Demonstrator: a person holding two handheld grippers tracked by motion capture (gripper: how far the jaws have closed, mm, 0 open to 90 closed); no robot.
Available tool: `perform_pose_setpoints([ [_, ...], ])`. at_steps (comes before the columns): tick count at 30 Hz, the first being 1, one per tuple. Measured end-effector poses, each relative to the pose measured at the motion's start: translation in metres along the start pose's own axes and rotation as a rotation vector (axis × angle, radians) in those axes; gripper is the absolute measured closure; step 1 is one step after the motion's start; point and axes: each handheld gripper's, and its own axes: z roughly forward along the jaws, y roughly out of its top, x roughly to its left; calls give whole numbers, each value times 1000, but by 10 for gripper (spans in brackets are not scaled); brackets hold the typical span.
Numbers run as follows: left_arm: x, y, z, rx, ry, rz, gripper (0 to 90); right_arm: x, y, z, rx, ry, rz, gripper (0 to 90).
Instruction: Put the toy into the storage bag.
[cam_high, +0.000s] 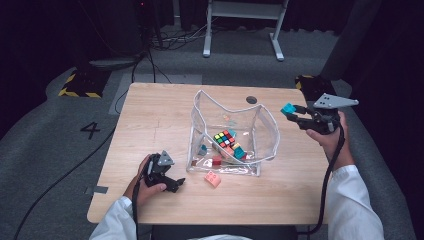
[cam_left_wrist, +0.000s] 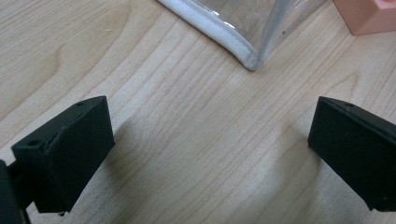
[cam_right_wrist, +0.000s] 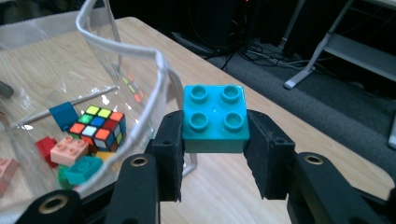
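Observation:
My right gripper (cam_high: 292, 111) (cam_right_wrist: 215, 135) is shut on a teal four-stud brick (cam_right_wrist: 214, 118) (cam_high: 287, 108), held in the air just right of the clear plastic bag's (cam_high: 267, 131) rim (cam_right_wrist: 154, 70). Inside the bag lie a colour cube (cam_high: 225, 138) (cam_right_wrist: 99, 126), a blue block (cam_right_wrist: 63, 115), a red brick (cam_right_wrist: 45, 145), a pink brick (cam_right_wrist: 69, 150) and a teal piece (cam_right_wrist: 84, 169). A pink brick (cam_high: 212, 178) (cam_left_wrist: 369, 16) lies on the table in front of the bag. My left gripper (cam_high: 176, 183) (cam_left_wrist: 205, 149) rests open on the wood near the bag's front corner (cam_left_wrist: 250, 60), nothing between its jaws.
The wooden table (cam_high: 150, 130) has bare wood to the left of the bag and along its front edge. A dark round hole (cam_high: 251, 100) sits near the far edge. Beyond the table stand a white desk frame (cam_high: 242, 30) and cables on the floor.

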Motion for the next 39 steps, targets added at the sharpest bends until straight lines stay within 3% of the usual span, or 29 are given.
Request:
perform_pose_setpoints([
  [9,0,0,0,0,0,0,3,26,31,11,-35,62,-40,596],
  [14,0,0,0,0,0,0,3,42,41,23,-37,158,-69,596],
  [26,0,0,0,0,0,0,3,72,51,55,36,302,-188,595],
  [39,0,0,0,2,3,1,4,96,64,86,215,335,-284,596],
])
